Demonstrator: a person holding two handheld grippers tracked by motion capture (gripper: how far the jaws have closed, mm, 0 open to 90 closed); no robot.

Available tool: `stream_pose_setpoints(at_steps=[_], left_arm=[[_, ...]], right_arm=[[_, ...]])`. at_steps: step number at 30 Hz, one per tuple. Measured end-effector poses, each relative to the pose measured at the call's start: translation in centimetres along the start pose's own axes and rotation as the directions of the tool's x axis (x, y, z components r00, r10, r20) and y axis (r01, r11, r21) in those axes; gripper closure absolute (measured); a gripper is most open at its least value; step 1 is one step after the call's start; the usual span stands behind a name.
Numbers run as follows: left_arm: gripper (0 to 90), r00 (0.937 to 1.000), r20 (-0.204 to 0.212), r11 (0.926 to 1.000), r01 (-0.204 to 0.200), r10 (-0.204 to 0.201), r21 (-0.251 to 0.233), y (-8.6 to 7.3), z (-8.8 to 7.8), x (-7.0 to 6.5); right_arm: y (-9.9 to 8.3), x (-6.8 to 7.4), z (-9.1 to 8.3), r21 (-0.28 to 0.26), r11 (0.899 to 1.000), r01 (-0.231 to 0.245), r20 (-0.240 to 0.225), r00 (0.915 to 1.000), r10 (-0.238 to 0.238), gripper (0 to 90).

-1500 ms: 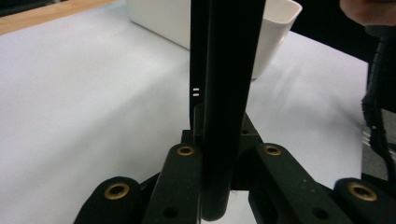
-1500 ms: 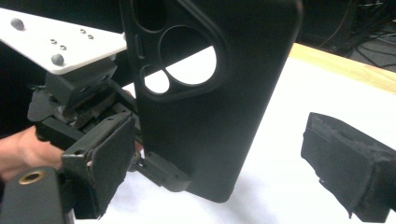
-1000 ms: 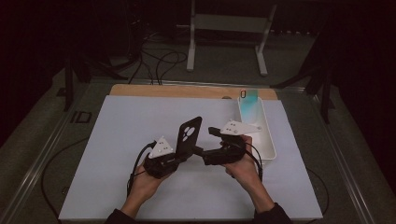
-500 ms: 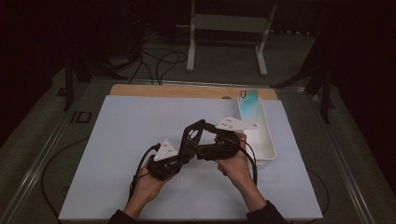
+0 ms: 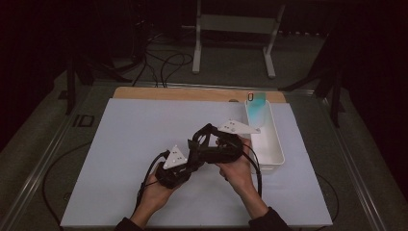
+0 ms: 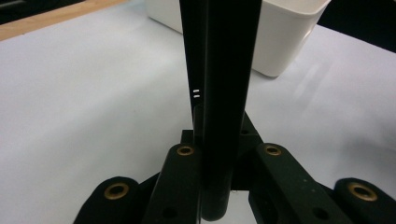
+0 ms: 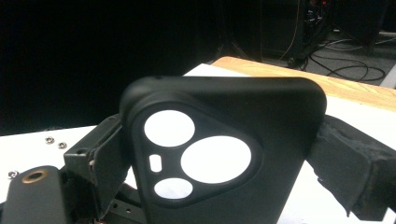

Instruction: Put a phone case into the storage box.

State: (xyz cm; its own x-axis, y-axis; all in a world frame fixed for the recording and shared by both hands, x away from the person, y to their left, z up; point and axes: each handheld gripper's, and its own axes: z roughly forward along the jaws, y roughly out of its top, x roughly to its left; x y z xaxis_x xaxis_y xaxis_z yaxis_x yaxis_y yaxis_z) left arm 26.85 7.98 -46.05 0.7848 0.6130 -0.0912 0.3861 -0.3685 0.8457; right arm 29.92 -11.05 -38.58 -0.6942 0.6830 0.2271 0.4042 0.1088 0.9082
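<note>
A black phone case (image 5: 202,139) with round camera cut-outs (image 7: 215,158) is held above the white mat between both grippers. My left gripper (image 5: 185,166) is shut on the case, which stands edge-on between its jaws in the left gripper view (image 6: 219,70). My right gripper (image 5: 211,147) comes from the right; its padded jaws press on the case's two long sides (image 7: 219,154). A hand holds each gripper near the table's front middle.
A long white bin (image 5: 276,154) lies just right of the grippers, also seen as a white bin (image 6: 280,42) ahead in the left gripper view, with a teal item (image 5: 257,103) at its far end. A wooden board edge (image 5: 192,94) runs along the back of the mat (image 5: 120,144).
The case stood upright in the left gripper; it now leans lower and to the right. The right gripper has closed in from the right and taken it by the sides.
</note>
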Motion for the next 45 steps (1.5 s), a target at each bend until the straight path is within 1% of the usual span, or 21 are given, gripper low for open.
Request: stream_pose_setpoints(at_steps=[4, 8, 19, 23, 24, 25, 26, 27, 29, 33, 35, 36, 37, 38, 39, 40, 41, 42, 43, 44, 45], left_arm=[[85.2, 1.0000, -0.007, 1.0000, 0.005, -0.005, -0.005, 0.0, 0.0, 0.0], [85.2, 0.9999, -0.004, 0.9999, 0.010, -0.010, -0.006, 0.0, 0.0, 0.0], [83.5, 1.0000, 0.000, 1.0000, 0.008, -0.008, -0.002, -0.1, 0.1, 0.2], [73.0, 0.9999, 0.009, 0.9999, 0.009, -0.009, -0.007, -0.1, 0.0, 0.3], [73.0, 0.9999, 0.013, 0.9999, 0.009, -0.009, -0.006, -0.1, -0.1, 0.4], [68.9, 0.9996, 0.024, 0.9999, 0.012, -0.011, -0.006, -0.1, -0.1, 0.5], [59.7, 0.9990, 0.045, 1.0000, 0.010, -0.010, -0.001, -0.1, -0.2, 0.6], [54.9, 0.9990, 0.045, 1.0000, 0.010, -0.010, -0.001, -0.1, -0.2, 0.6], [49.1, 0.9996, 0.028, 1.0000, 0.000, 0.000, -0.004, -0.1, -0.4, 0.6], [36.1, 0.9999, 0.011, 0.9996, 0.009, -0.009, -0.028, 0.0, -0.9, 0.7], [31.6, 1.0000, 0.000, 0.9992, 0.009, -0.009, -0.040, 0.0, -1.3, 0.9], [31.6, 0.9999, 0.000, 0.9986, 0.011, -0.011, -0.051, 0.0, -1.5, 1.1], [28.3, 0.9999, -0.004, 0.9979, 0.015, -0.015, -0.063, -0.1, -1.7, 1.2], [28.3, 0.9998, -0.011, 0.9975, 0.018, -0.018, -0.068, -0.1, -1.9, 1.4], [24.4, 0.9990, -0.031, 0.9967, 0.028, -0.031, -0.077, -0.2, -2.4, 1.7], [22.3, 0.9990, -0.031, 0.9967, 0.028, -0.031, -0.077, -0.2, -2.4, 1.7], [19.5, 0.9975, -0.060, 0.9958, 0.033, -0.039, -0.085, -0.3, -2.8, 2.0], [16.0, 0.9975, -0.060, 0.9958, 0.033, -0.039, -0.085, -0.3, -2.8, 2.0], [13.7, 0.9964, -0.071, 0.9955, 0.039, -0.046, -0.086, -0.3, -3.0, 2.2], [13.7, 0.9952, -0.083, 0.9950, 0.045, -0.052, -0.089, -0.4, -3.2, 2.4], [10.8, 0.9947, -0.086, 0.9943, 0.049, -0.057, -0.094, -0.4, -3.4, 2.6]], right_arm=[[-0.2, 0.0, 0.1, 0.004, 1.000, -0.010, -0.005, 0.9999, 0.010, 10.9], [-0.3, 0.0, 0.2, 0.011, 1.000, -0.021, -0.006, 0.9998, 0.021, 11.6], [-0.3, 0.1, 0.1, 0.011, 1.000, -0.015, 0.015, 0.9998, 0.014, 14.0], [-0.4, 0.3, 0.1, 0.017, 1.000, -0.006, 0.007, 1.0000, 0.006, 14.3], [-0.4, 0.3, 0.1, 0.017, 1.000, -0.006, 0.007, 1.0000, 0.006, 14.3], [-0.4, 0.3, 0.1, 0.019, 1.000, -0.006, 0.006, 1.0000, 0.006, 14.3], [-0.4, 0.2, 0.1, 0.020, 1.000, -0.006, 0.008, 0.9999, 0.006, 14.3], [-0.4, 0.2, 0.1, 0.020, 1.000, -0.006, 0.008, 0.9999, 0.006, 14.3], [-0.4, 0.2, 0.1, 0.019, 1.000, -0.005, 0.012, 0.9999, 0.005, 14.3], [-0.4, 0.0, -0.1, 0.016, 1.000, -0.005, 0.015, 0.9999, 0.005, 14.2], [-0.4, -0.1, -0.2, 0.015, 1.000, -0.003, 0.016, 0.9999, 0.002, 14.2], [-0.4, -0.1, -0.2, 0.015, 1.000, -0.003, 0.016, 0.9999, 0.002, 14.2], [-0.5, -0.1, -0.3, 0.014, 1.000, -0.002, 0.019, 0.9998, 0.001, 14.2], [-0.5, -0.1, -0.3, 0.014, 1.000, -0.002, 0.019, 0.9998, 0.001, 14.2], [-0.5, -0.3, -0.4, 0.014, 1.000, -0.003, 0.023, 0.9997, 0.002, 14.2], [-0.5, -0.4, -0.5, 0.014, 1.000, -0.002, 0.023, 0.9997, 0.002, 14.2], [-0.5, -0.4, -0.5, 0.014, 1.000, -0.003, 0.027, 0.9996, 0.003, 14.2], [-0.5, -0.5, -0.5, 0.016, 1.000, -0.006, 0.028, 0.9996, 0.006, 14.2], [-0.5, -0.5, -0.6, 0.017, 1.000, -0.007, 0.028, 0.9996, 0.007, 14.2], [-0.5, -0.5, -0.6, 0.017, 1.000, -0.007, 0.028, 0.9996, 0.007, 14.2], [-0.6, -0.6, -0.6, 0.016, 1.000, -0.005, 0.029, 0.9996, 0.004, 14.2]])
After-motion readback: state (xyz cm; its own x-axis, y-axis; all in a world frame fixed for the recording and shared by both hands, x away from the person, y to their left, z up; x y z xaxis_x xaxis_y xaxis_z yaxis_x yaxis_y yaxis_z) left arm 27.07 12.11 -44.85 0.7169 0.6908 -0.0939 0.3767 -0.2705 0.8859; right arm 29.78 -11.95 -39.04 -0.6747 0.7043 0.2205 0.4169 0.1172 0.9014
